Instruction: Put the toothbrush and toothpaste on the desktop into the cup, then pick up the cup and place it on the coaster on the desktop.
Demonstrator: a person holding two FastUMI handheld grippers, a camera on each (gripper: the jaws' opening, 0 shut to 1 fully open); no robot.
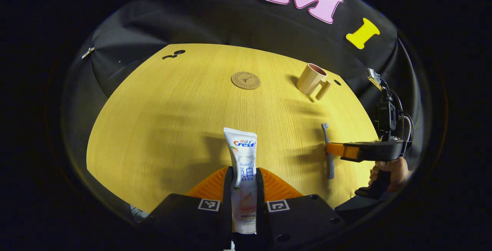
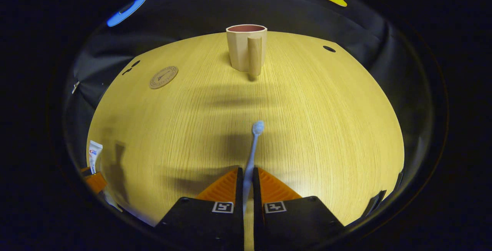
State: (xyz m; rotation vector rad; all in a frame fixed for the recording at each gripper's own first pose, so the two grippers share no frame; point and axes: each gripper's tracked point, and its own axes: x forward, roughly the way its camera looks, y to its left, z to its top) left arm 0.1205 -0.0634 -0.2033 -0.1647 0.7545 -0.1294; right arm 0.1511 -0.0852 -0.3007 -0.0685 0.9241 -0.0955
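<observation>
Both items are gripped: the tube (image 1: 243, 174) is pinched between the left gripper (image 1: 244, 189) fingers, cap end toward the camera, crimped end forward. The brush (image 2: 251, 155) is pinched by its handle between the right gripper (image 2: 246, 189) fingers, head pointing forward at the cup (image 2: 246, 51). In the left gripper view the right gripper (image 1: 338, 150) is seen clamped across the brush mid-handle; whether the brush is lifted off the bench (image 2: 326, 128) cannot be told

Cup is upright at the far side of the bench, mouth open, handle (image 2: 254, 57) facing the right gripper. Coaster (image 2: 163, 77) lies flat, well left of the cup, nothing on it

Step in hand, as judged: carry to cup and drop in

- One item should be inserted at a time (the mouth looks narrow for two sets of fingers)
- Each item should be tilted near vertical over the mouth before release, so it is not left bridging the rim
- Tube is best dropped cap end down; the light cup could be tipped by a sideways push
- Handle side should be kept clear, as it is likely needed for the later lift

Room: the bench between grippers and cup is open, no obstacles. Cup sits near the far edge and the cloth wall, so approach is better made from above than from behind. A dark hole (image 2: 329, 49) in the bench lies right of the cup, apart from it
</observation>
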